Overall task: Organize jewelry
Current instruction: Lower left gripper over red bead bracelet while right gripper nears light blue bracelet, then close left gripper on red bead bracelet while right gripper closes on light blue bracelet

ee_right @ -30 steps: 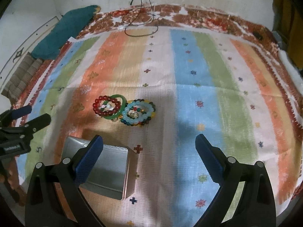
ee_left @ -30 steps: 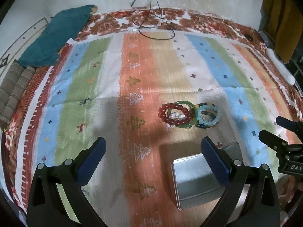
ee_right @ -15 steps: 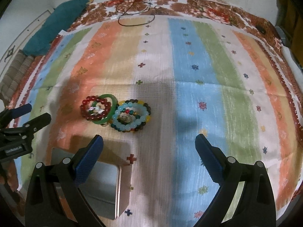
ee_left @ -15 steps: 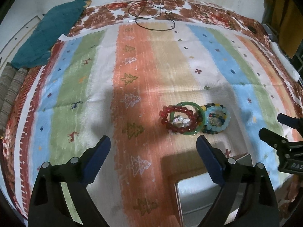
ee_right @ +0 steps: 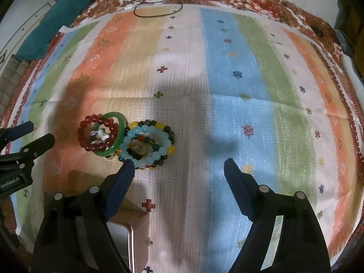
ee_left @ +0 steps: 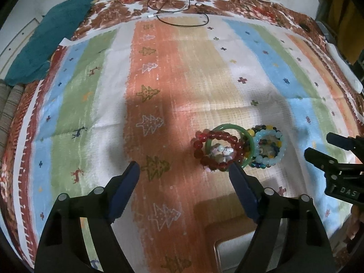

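The jewelry lies in one tight cluster toward the near middle of the striped cloth [ee_left: 177,86] spread over the bed: a red bead bracelet [ee_left: 216,147] overlapping a green bangle [ee_left: 246,136] with pale beads inside the ring, and touching them a light blue bead bracelet [ee_right: 145,145] stacked on a multicoloured one [ee_right: 167,128]. Heaping them together probably keeps them within reach of the metal tin [ee_left: 229,250], which sits just nearer than the pile and looks meant to receive them. The left gripper [ee_left: 182,170] hangs over the cloth beside the red bracelet, one of its fingers [ee_left: 241,188] close by the beads; the right gripper [ee_right: 177,170] stands similarly beside the blue stack. Both sets of fingers are parted with nothing between them. Against the earlier frames, the bracelets sit larger and lower in both views, the tin has slid toward the bottom edge, and both grippers' fingers have just been narrowing somewhat, apparently readying for a pick.
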`<state>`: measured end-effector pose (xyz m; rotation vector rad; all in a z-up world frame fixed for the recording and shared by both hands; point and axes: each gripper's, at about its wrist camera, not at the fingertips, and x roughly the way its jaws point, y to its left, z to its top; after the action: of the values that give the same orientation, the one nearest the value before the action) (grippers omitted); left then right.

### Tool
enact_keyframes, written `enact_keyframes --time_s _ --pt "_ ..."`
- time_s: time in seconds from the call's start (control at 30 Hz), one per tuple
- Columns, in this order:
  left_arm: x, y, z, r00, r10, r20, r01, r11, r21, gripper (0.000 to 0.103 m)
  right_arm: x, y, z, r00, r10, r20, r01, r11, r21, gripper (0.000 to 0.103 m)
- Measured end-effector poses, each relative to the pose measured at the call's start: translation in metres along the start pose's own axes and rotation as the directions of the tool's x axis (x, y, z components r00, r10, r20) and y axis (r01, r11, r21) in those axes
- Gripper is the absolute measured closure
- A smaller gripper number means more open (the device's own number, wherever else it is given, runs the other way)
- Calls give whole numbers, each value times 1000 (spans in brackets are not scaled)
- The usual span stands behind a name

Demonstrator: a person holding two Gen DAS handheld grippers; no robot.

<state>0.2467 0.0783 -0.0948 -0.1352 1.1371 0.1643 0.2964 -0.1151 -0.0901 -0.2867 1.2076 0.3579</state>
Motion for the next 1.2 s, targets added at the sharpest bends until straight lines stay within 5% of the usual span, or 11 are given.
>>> enact_keyframes --time_s 0.77,1.03,1.2 --pt "58 -3 20 994 -46 -102 46 999 0 50 48 6 22 996 19 -87 -20 1000 -6 54" --pt "72 -7 22 987 -100 -127 99 995 -12 59 61 11 25 993 33 -116 -36 999 -22 80" --pt "80 -8 22 985 -98 -141 96 995 -22 88 64 16 22 992 36 -119 -41 998 -40 89"
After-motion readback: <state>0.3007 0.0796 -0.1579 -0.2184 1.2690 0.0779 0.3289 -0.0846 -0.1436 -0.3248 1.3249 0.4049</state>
